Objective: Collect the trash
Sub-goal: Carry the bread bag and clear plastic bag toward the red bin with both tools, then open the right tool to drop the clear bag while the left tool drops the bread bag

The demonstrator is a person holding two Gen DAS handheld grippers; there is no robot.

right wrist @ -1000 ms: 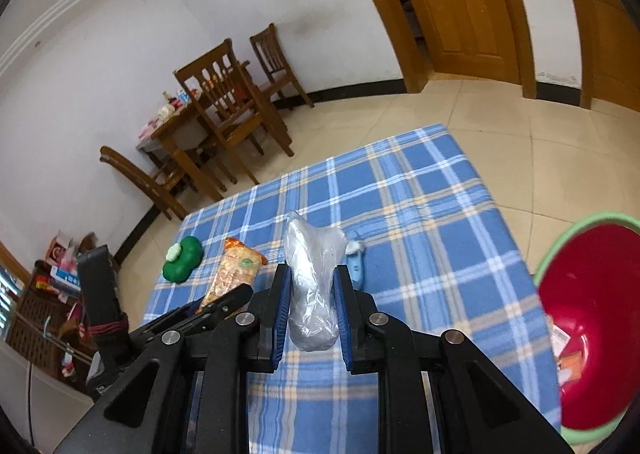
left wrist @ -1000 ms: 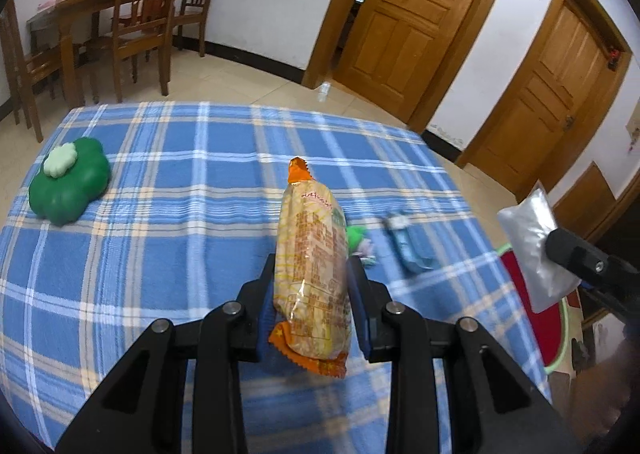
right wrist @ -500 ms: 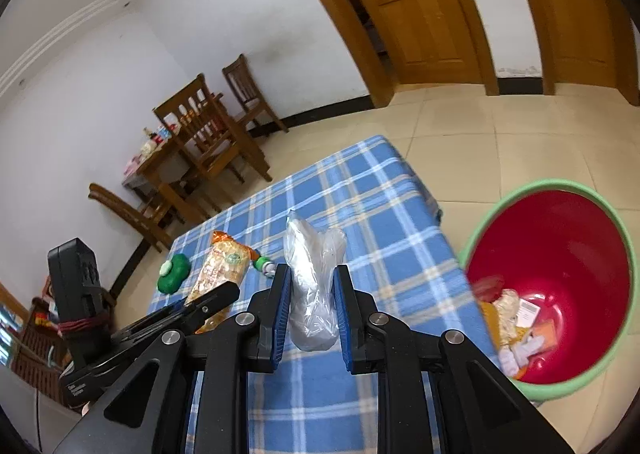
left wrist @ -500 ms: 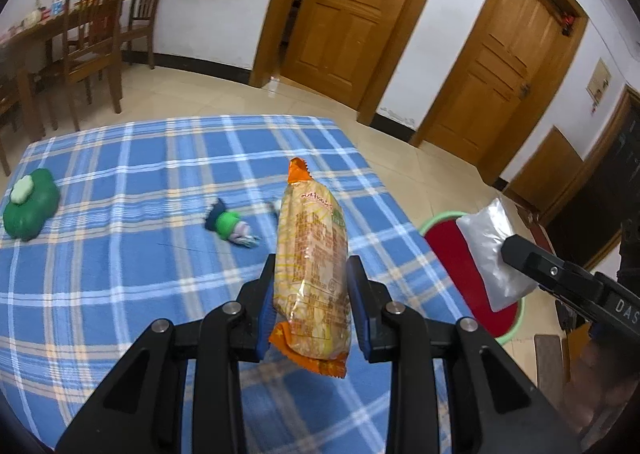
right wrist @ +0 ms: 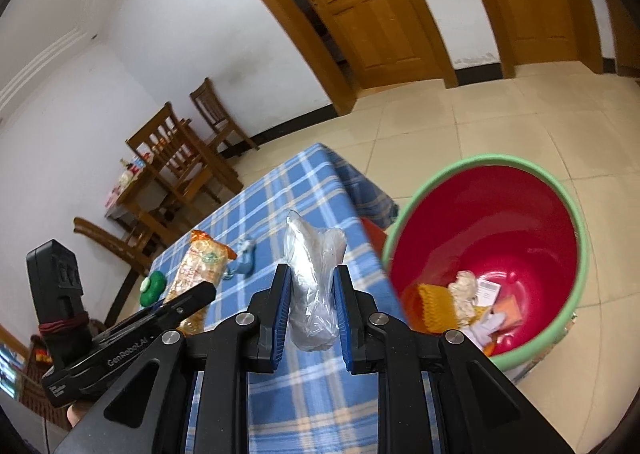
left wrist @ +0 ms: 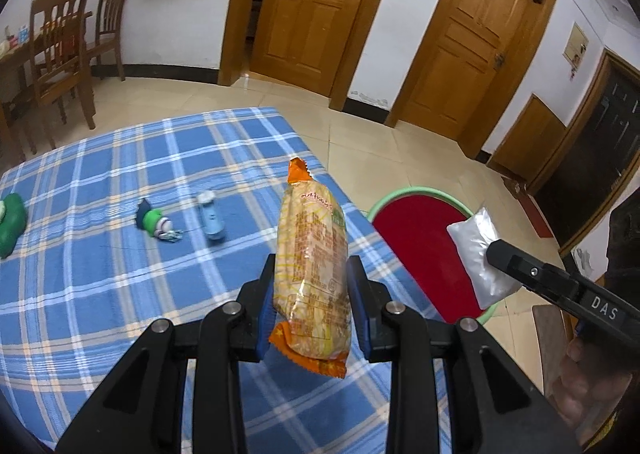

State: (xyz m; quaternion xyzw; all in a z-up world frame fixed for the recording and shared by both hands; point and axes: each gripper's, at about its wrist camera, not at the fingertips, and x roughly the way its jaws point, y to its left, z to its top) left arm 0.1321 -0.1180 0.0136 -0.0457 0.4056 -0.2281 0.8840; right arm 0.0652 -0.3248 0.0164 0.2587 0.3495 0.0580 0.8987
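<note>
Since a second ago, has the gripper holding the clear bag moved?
Yes. The right gripper, shut on the clear bag, has travelled toward the red bin, which now fills far more of its view.

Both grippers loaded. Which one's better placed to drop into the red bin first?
Right, likely. The right gripper grips the clear bag beside the red bin; the left gripper, gripping the snack packet, hangs over the table.

1. The left wrist view is aimed down along its fingers, close over the checked table (left wrist: 120, 254).
2. The right wrist view is tilted toward the red bin (right wrist: 500, 222) at right.
3. Table, bin and doors are shared.
</note>
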